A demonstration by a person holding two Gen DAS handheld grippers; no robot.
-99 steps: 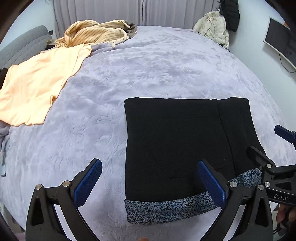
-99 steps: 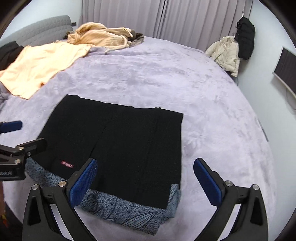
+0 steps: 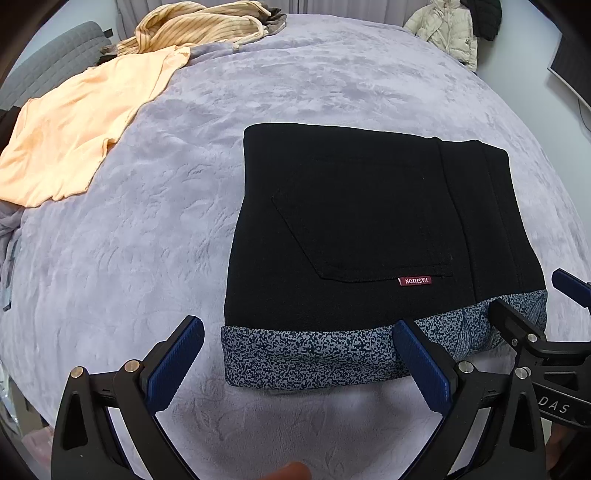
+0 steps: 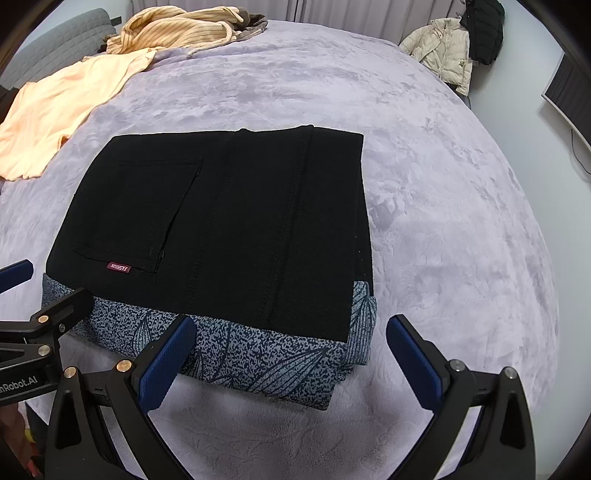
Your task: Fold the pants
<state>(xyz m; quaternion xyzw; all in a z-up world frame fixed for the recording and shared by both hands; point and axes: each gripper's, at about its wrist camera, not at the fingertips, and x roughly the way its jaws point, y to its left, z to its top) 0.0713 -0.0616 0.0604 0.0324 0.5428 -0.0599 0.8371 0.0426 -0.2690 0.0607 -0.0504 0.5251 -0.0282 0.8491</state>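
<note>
The black pants [image 3: 369, 229] lie folded into a flat rectangle on the lavender bed cover [image 3: 184, 229], back pocket and a red label on top. A blue-grey patterned band [image 3: 314, 354] shows along the near edge. They also show in the right wrist view [image 4: 229, 229]. My left gripper [image 3: 299, 365] is open and empty, just short of the near left part of the fold. My right gripper [image 4: 291, 365] is open and empty, just short of the near right corner. Each gripper shows at the edge of the other's view.
A peach shirt [image 3: 85, 125] lies at the far left of the bed, with a striped yellow garment [image 3: 199, 26] behind it. A cream jacket [image 4: 439, 51] and a black one hang at the far right. A dark screen [image 4: 569, 88] is on the right wall.
Both grippers have come closer to the folded pants, which now fill more of each view. The pants lie as before. Both grippers stay open.
</note>
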